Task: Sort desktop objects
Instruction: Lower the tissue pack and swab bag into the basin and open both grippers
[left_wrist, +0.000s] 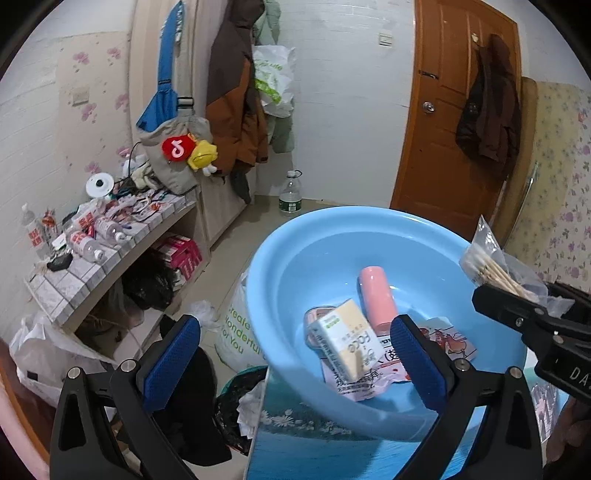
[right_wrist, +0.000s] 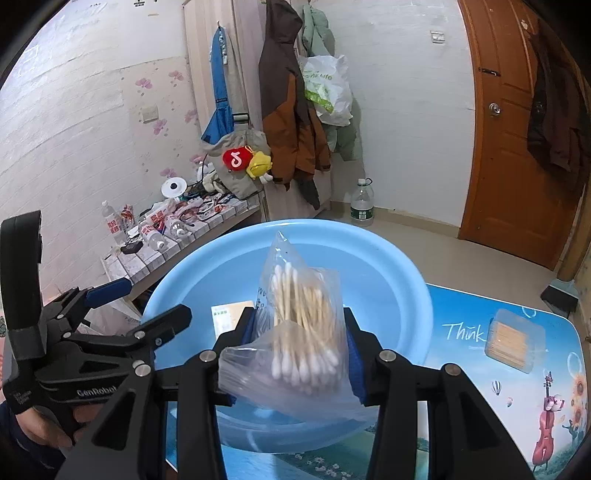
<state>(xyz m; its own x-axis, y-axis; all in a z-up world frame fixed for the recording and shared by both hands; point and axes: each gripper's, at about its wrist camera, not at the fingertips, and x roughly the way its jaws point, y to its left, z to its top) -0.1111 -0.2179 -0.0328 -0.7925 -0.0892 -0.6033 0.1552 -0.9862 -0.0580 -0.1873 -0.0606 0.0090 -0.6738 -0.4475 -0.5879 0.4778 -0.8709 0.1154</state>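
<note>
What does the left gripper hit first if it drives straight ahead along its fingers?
Probably the blue basin: the open left gripper points at its rim and bowl, with the yellow-white box and pink tube lying inside just beyond. Depth is unclear, so rim or box could come first.

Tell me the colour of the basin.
Light blue basin; the left wrist view shows it best.

Clear cotton-swab bag (right_wrist: 295, 332) upright above blue basin (right_wrist: 399, 266), toothpick box (right_wrist: 514, 345) perhaps tabletop

Left gripper (left_wrist: 295, 354) fingers spread wide; right gripper (right_wrist: 299, 354) fingers clamped
</note>
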